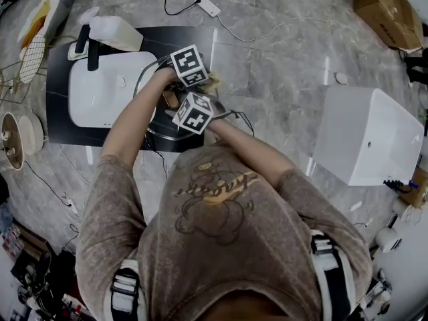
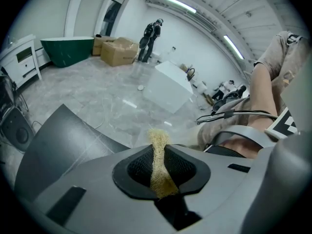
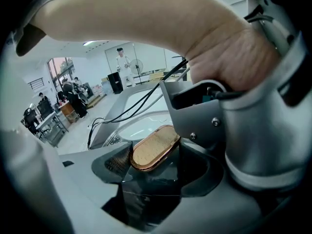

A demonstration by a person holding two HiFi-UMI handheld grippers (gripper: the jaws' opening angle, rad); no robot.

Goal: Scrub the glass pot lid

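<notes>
Right gripper (image 3: 151, 165) clamped wide on the oval knob (image 3: 153, 149), lid (image 3: 136, 126) held over the mat (image 1: 61, 122), its glass ahead of my jaws; left gripper (image 2: 159, 169), just beside, pinches the scrubber (image 2: 157, 150), which points away from the glass and probably needs turning.
</notes>
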